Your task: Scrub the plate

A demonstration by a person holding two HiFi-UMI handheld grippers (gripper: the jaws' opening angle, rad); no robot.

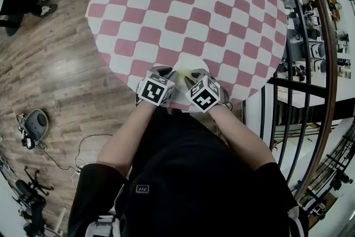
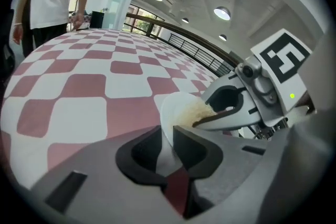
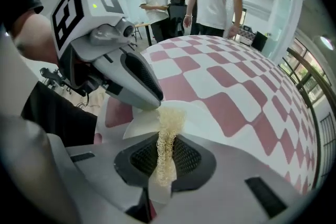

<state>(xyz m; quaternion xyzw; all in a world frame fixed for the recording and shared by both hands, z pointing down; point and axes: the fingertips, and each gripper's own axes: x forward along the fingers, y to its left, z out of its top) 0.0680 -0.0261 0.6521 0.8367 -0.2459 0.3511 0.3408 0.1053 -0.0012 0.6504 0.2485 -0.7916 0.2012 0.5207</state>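
Pinching plate (image 2: 170, 113) rim — left gripper (image 2: 167, 138) fingers; right gripper (image 3: 165, 157) fingers tight on scrubber (image 3: 169, 124).

The person wears a black short-sleeved top (image 1: 188, 186) bearing a small white-outlined patch (image 1: 142, 188). The left gripper (image 1: 169, 74) and the right gripper (image 1: 191, 79) have smooth light grey plastic shells. Behind the jaws, each carries a white cube with black square markers (image 1: 156, 90). A small green light (image 2: 292, 95) glows on the side of the right gripper's cube, and round silver bolts (image 2: 248, 71) sit just ahead of it. The right gripper's dark pads (image 3: 184, 157) are finely meshed; the left's are smooth.
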